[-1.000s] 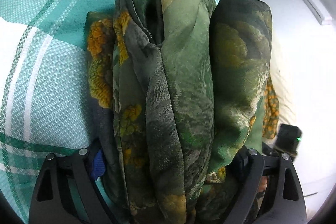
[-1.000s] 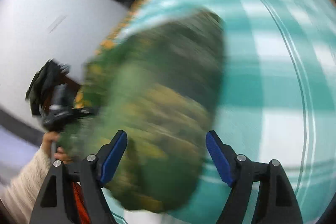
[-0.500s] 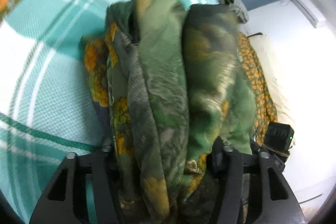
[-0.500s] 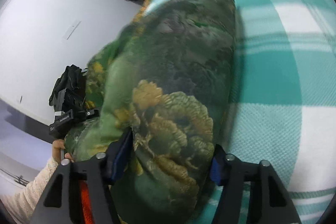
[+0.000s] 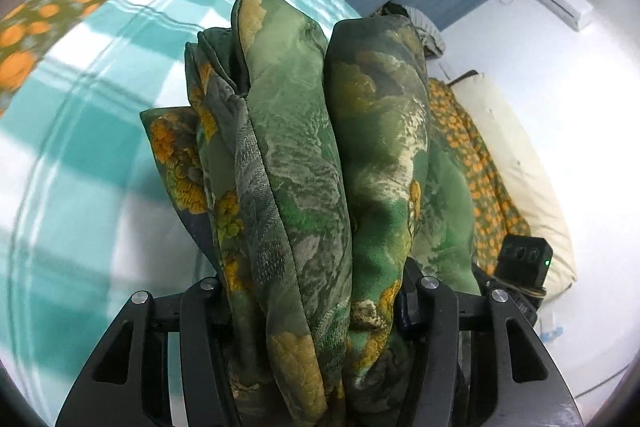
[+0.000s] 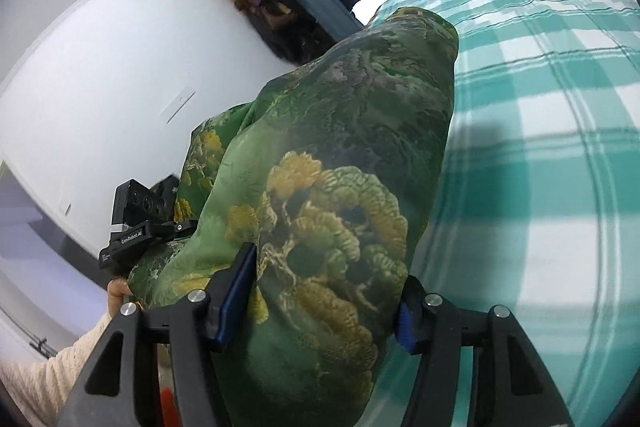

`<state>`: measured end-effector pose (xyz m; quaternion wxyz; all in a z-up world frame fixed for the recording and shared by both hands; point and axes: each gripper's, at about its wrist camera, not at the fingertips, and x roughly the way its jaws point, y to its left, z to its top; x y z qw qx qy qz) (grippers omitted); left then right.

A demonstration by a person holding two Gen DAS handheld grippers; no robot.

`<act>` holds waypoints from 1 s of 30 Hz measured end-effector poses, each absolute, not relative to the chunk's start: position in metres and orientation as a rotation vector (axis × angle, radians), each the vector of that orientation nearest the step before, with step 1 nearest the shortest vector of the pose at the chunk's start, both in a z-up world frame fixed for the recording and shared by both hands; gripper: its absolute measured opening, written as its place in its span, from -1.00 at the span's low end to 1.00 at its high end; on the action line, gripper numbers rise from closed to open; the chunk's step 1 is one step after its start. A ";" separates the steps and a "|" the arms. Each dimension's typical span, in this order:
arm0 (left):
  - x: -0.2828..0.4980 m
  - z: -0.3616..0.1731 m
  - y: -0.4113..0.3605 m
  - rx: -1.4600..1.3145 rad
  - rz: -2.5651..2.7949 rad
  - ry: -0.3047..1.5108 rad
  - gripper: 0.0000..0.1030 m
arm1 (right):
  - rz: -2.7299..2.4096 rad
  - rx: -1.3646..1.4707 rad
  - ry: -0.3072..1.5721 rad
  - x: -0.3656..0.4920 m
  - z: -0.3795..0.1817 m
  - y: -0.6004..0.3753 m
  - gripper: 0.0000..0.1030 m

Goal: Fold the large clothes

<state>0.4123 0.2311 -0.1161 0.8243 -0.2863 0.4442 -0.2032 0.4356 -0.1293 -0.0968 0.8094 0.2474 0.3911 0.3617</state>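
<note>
While your left gripper (image 5: pixel 316 307) clamps the thick folded bundle of green silky fabric with yellow flower print (image 5: pixel 304 155), your right gripper (image 6: pixel 324 291) pinches its other end (image 6: pixel 332 187). Both jaws closed a moment ago and now grip cloth. That bundle hangs above the teal-and-white checked bedspread (image 5: pixel 80 115).

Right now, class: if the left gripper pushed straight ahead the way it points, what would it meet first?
The left gripper is already clamped on the folded green floral garment, which fills its path. Beyond that, probably the teal plaid bedspread, though depth is unclear.
</note>
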 end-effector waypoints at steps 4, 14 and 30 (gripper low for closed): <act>0.458 -0.152 0.214 -0.609 -0.410 0.996 0.12 | 0.758 0.563 0.886 0.488 -0.129 -0.146 0.17; 0.426 -0.178 0.222 -0.522 -0.299 0.976 0.88 | 0.688 0.739 1.002 0.481 -0.185 -0.183 0.58; 0.233 -0.050 0.107 0.058 0.006 0.693 0.99 | 0.076 -0.087 0.831 0.294 -0.057 -0.154 0.60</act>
